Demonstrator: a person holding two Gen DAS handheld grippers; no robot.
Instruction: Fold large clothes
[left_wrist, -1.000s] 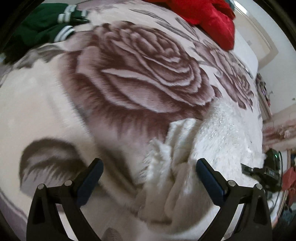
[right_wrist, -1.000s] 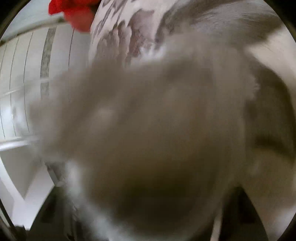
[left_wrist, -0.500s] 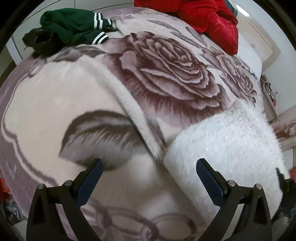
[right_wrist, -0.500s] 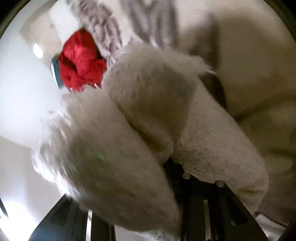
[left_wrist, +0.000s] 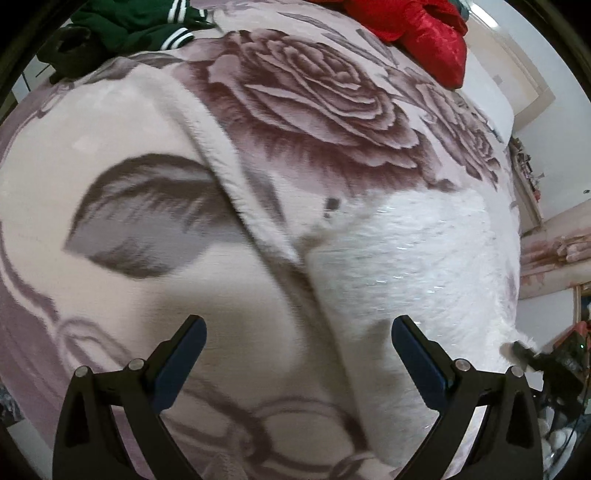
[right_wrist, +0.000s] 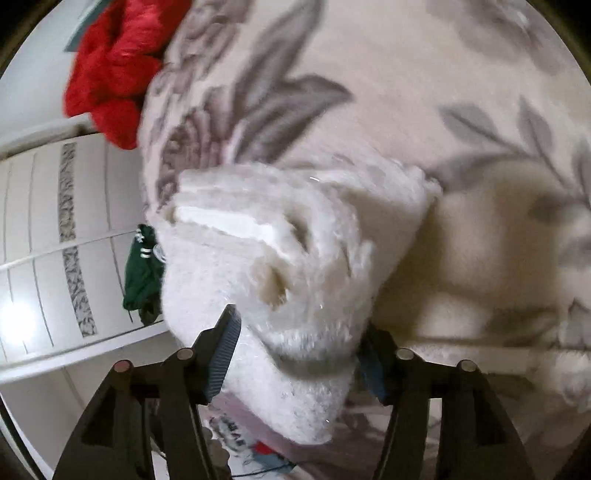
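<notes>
Folded white fluffy garment (left_wrist: 413, 266) lying lengthwise away, left gripper (left_wrist: 297, 354) open, right gripper (right_wrist: 295, 354) closing on it

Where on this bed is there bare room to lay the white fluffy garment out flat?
The widest bare stretch is the floral blanket around the grey leaf print, left of the white fluffy garment. The far edge is crowded: the green striped clothes at one corner, the red jacket at the other.
</notes>
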